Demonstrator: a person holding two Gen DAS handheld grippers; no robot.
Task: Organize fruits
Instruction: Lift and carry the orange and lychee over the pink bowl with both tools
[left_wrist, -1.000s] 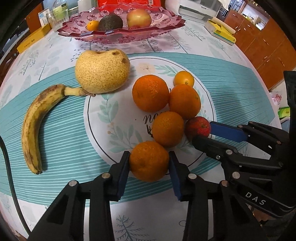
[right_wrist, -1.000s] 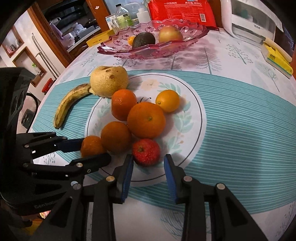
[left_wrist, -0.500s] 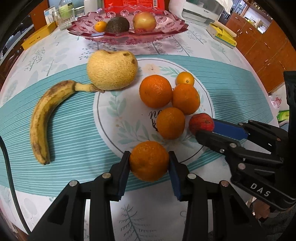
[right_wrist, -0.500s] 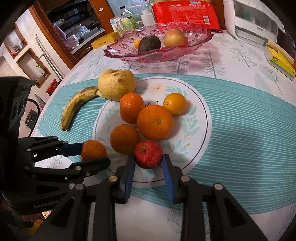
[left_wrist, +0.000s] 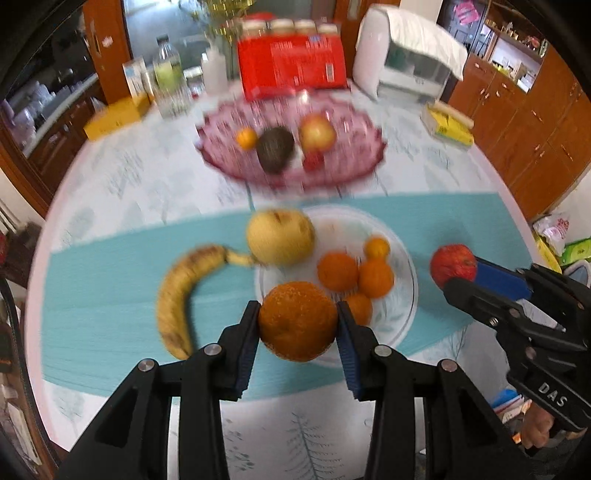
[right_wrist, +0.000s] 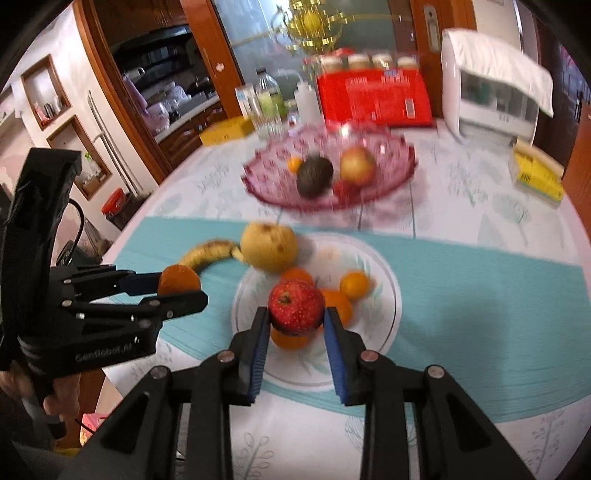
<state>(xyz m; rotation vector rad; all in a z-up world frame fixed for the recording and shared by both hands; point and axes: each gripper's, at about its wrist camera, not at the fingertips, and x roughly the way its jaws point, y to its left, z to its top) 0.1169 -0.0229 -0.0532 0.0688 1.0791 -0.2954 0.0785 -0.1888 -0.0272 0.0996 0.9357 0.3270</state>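
Note:
My left gripper (left_wrist: 297, 328) is shut on an orange (left_wrist: 297, 320) and holds it in the air over the table. My right gripper (right_wrist: 293, 326) is shut on a small red apple (right_wrist: 296, 307), also lifted; the apple (left_wrist: 453, 265) shows at the right in the left wrist view too. Below them several oranges (left_wrist: 338, 271) lie on the round white mat (left_wrist: 406, 273), with a big yellow pear (left_wrist: 280, 236) and a banana (left_wrist: 181, 284) to their left. Farther back stands a pink glass bowl (left_wrist: 354, 166) holding an avocado (left_wrist: 275, 149), an apple (left_wrist: 317, 133) and a small orange.
Behind the bowl are a red package (left_wrist: 291, 66), bottles and jars (left_wrist: 166, 83), a white appliance (left_wrist: 402, 66) and yellow boxes (left_wrist: 448, 123). Wooden cabinets (left_wrist: 535, 122) line the right side. A person's hand (right_wrist: 55, 391) grips the left tool.
Both grippers rose from the table with their fruit. The right one closed on the red apple, then lifted it. The table and bowl now look farther away and blurred.

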